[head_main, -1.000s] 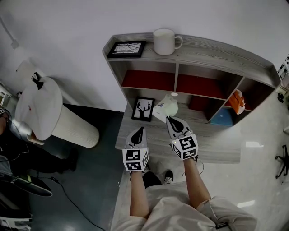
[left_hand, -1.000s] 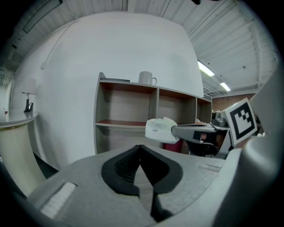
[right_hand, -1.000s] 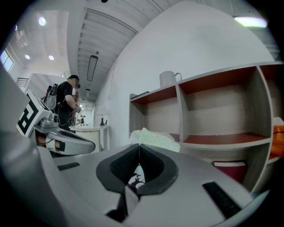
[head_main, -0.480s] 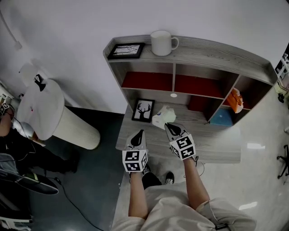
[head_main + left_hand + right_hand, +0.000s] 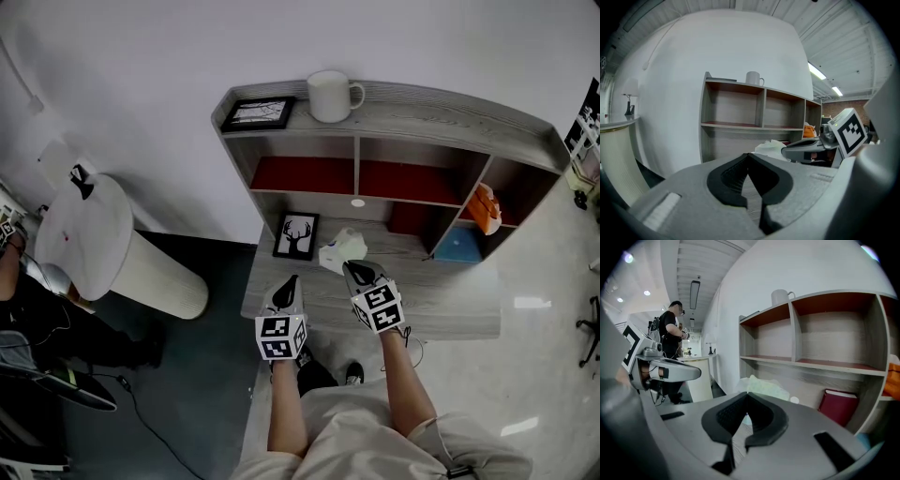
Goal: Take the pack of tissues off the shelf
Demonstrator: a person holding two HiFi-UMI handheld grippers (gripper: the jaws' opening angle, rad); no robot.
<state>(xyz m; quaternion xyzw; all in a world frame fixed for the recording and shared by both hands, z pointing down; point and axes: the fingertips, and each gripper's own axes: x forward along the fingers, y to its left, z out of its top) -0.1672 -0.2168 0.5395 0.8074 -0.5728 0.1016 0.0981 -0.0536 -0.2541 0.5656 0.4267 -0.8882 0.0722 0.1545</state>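
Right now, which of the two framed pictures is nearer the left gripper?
The deer picture standing on the desk beside the pack of tissues; the other frame lies flat on top of the shelf by the mug.

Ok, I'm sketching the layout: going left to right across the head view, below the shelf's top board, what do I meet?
Round white table → deer picture → pack of tissues → orange item.

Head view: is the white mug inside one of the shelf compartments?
No, the white mug stands on top of the shelf, beside a framed picture.
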